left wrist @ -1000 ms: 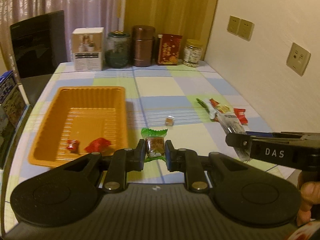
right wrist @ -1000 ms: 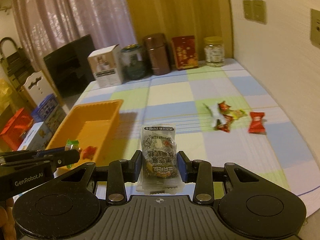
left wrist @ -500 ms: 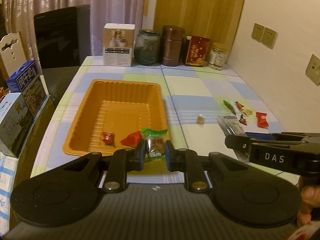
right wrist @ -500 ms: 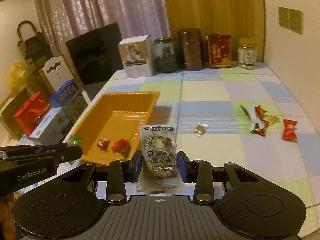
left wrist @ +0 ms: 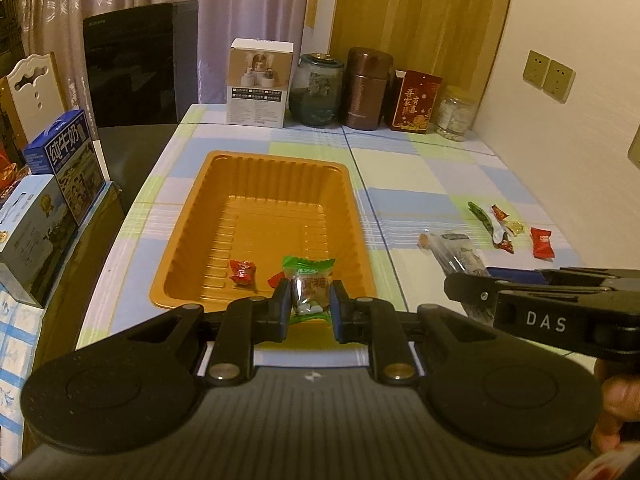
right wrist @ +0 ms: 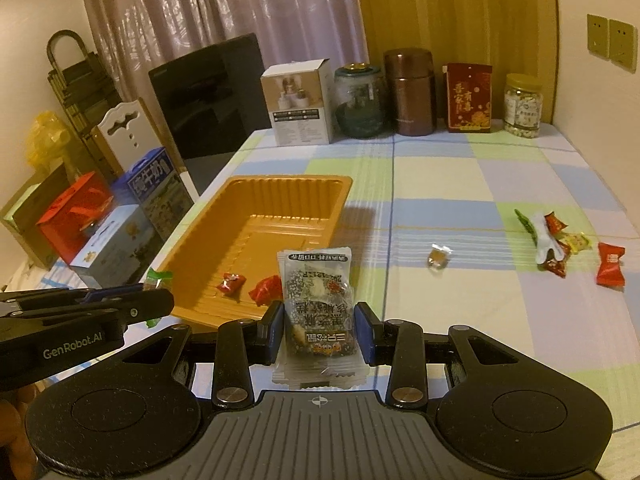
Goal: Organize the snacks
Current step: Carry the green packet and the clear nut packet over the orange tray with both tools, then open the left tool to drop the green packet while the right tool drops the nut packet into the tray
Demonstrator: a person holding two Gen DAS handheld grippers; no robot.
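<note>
My left gripper [left wrist: 308, 300] is shut on a green-topped wrapped candy [left wrist: 308, 280], held over the near end of the orange tray [left wrist: 256, 172]. Two red candies [left wrist: 241, 271] lie in the tray's near end. My right gripper [right wrist: 319, 328] is shut on a dark speckled snack packet [right wrist: 318, 300], just right of the tray's [right wrist: 288, 188] near corner. In the right wrist view the left gripper [right wrist: 160, 304] shows at the left edge with the green candy [right wrist: 156, 280]. A small clear-wrapped candy [right wrist: 438, 256] and a cluster of loose snacks [right wrist: 554, 240] lie on the checked cloth to the right.
A white box [left wrist: 260, 82], a glass jar [left wrist: 316, 90], a brown canister [left wrist: 366, 88], a red tin [left wrist: 416, 102] and a small jar [left wrist: 456, 114] line the table's far edge. Cartons [left wrist: 60, 160] stand off the left side. The wall [left wrist: 580, 80] runs along the right.
Both grippers have moved left with their snacks. The tray, off to the left a second ago, now lies straight ahead of the left gripper and just left of the right one.
</note>
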